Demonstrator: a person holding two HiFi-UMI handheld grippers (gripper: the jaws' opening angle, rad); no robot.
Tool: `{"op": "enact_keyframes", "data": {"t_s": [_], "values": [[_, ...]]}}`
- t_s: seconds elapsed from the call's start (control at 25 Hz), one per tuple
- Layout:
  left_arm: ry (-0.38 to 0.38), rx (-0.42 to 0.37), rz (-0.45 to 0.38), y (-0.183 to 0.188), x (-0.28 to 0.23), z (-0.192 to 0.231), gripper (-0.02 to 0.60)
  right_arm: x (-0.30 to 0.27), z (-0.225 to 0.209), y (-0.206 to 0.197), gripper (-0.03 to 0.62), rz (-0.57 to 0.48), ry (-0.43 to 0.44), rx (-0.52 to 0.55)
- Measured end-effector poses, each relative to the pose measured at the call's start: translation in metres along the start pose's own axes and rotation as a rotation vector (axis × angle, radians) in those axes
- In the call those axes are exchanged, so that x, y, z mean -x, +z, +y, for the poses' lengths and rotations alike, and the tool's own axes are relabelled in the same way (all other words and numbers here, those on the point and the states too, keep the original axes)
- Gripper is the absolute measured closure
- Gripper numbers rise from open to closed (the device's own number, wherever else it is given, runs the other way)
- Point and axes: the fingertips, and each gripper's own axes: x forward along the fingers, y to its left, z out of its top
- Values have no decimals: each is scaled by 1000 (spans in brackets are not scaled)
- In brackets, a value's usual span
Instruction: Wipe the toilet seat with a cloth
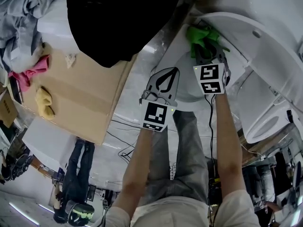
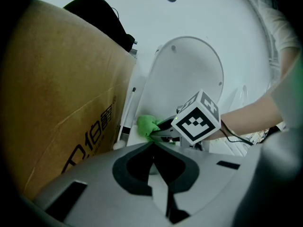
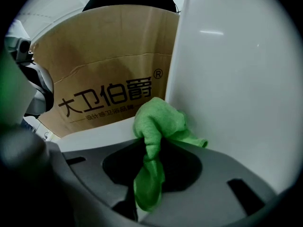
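The right hand-held gripper's [image 3: 147, 148] own view shows plainest its jaws clamping the cloth [image 3: 158, 119].

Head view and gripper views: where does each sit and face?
Head view: on the head, facing steeply down at the toilet; both forearms, left hand-held gripper, right hand-held gripper show.
Left gripper view: on the left one, facing past shut jaws at the lid; right forearm shows.
Right gripper view: on the right one, facing the box past jaws shut on the cloth; no arm shows.
Shared: all three show the cloth.
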Motion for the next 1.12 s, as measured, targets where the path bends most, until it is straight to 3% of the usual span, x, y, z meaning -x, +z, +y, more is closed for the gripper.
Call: {"op": "enact_keyframes", "data": {"t_s": [0.36,0.6,0.84,1.12], "values": [[9,-9,-3,-7,19,6,569,-12,42,15,497,-16,74,30],[16,-30,4,-6,36,3,569,9,65,9,497,-46,99,13],[15,-49,36,-10,72,-9,569,67,95,-3,497,-62,95,-70],[-31,-114,15,26,124,-42,569,171,96,11,497,-120,13,-167]]}}
